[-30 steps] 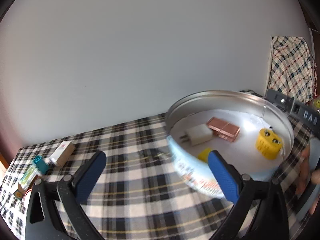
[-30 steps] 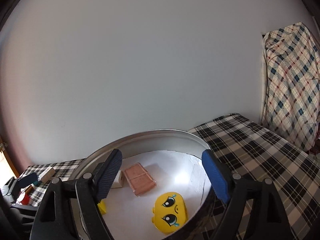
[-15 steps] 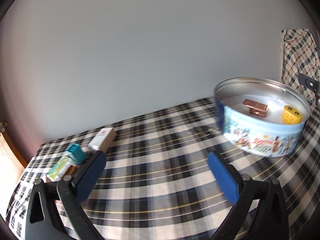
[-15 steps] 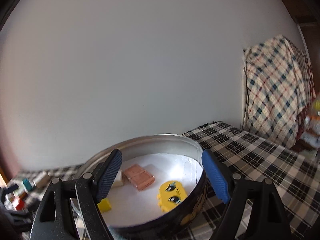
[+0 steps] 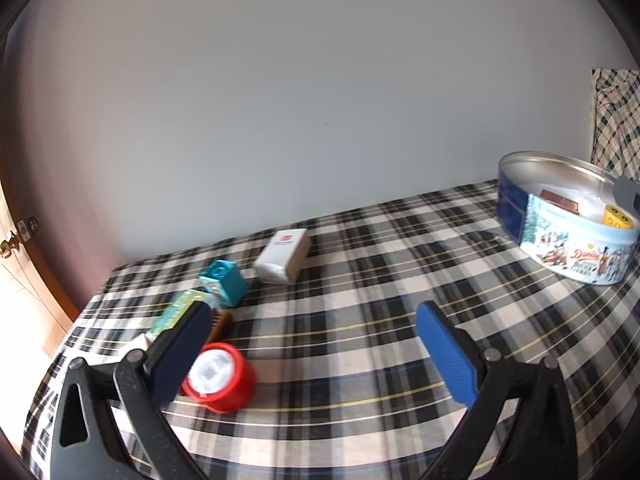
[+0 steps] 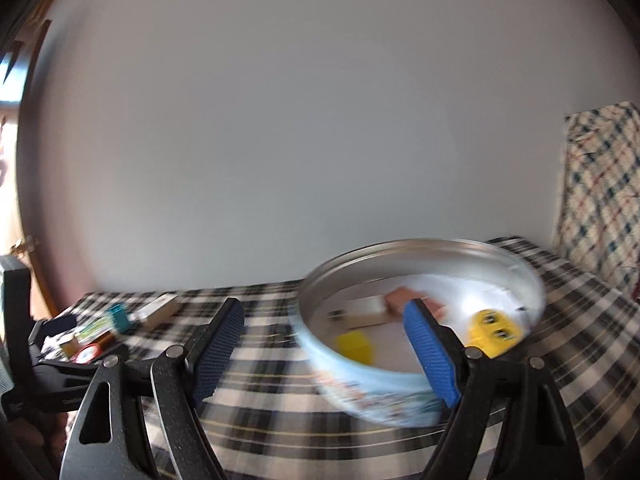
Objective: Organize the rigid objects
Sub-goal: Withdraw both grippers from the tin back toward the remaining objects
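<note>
Left hand-held gripper [image 5: 316, 348]: jaws spread wide, nothing between the blue pads, hanging over the plaid tabletop [image 5: 360, 344].
Red-lidded jar [image 5: 219, 376]: nearest item, lying on its side at about 8 o'clock in the left wrist view, partly behind the left pad, white label facing the camera.
Green packet [image 5: 176, 312]: just beyond the jar, at 9 o'clock, beside a brown item that is mostly hidden.
Teal block [image 5: 224, 282]: just behind the packet, upright.
White box [image 5: 285, 255]: farther back toward 11 o'clock, near the wall, apart from the teal block.
Cookie tin [image 5: 560, 236]: far right at 2 o'clock in the left view, open, well apart from the cluster; a copper-coloured box [image 5: 560, 201] and a yellow face toy [image 5: 618, 218] lie inside.
Right hand-held gripper [image 6: 324, 350]: jaws wide apart, empty, its right pad in front of the tin's near wall.
Tin from the right wrist: blurred, at 3 o'clock; also holds a yellow cube [image 6: 354, 345] and a white plug adapter [image 6: 360, 314].
Plaid cloth [image 6: 600, 200]: hangs at the far right, by the wall.
</note>
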### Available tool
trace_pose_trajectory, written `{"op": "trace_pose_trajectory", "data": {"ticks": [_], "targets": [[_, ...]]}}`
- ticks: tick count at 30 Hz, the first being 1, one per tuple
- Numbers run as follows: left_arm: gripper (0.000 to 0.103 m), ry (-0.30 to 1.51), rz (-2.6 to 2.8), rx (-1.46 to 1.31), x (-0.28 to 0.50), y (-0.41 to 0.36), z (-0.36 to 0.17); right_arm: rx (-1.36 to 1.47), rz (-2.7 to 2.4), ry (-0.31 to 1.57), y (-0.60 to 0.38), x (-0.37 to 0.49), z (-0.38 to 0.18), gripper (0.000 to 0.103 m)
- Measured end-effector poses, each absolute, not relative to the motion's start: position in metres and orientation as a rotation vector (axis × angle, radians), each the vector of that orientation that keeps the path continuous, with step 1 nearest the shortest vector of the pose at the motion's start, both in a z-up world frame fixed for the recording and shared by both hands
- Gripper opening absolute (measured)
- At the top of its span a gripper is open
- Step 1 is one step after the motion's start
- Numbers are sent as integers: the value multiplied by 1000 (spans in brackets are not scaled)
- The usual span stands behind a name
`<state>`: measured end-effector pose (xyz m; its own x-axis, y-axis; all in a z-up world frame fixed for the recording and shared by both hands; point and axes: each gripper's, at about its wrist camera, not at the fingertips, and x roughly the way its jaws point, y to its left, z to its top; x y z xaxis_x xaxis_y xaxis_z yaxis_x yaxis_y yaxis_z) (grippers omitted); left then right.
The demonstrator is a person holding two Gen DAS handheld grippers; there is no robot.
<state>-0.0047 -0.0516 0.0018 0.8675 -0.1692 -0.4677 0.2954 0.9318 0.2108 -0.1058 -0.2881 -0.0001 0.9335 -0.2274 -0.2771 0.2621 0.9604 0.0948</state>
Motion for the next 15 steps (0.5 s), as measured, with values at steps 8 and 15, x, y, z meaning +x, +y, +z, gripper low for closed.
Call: {"op": "trace_pose_trajectory", "data": {"ticks": [8, 15], "targets": [[103, 488, -187, 289, 15, -1, 4, 92, -66, 362, -221, -68, -9, 84], [103, 509, -127, 273, 28, 57, 7, 90, 79, 472, -166, -31, -21, 84]]}}
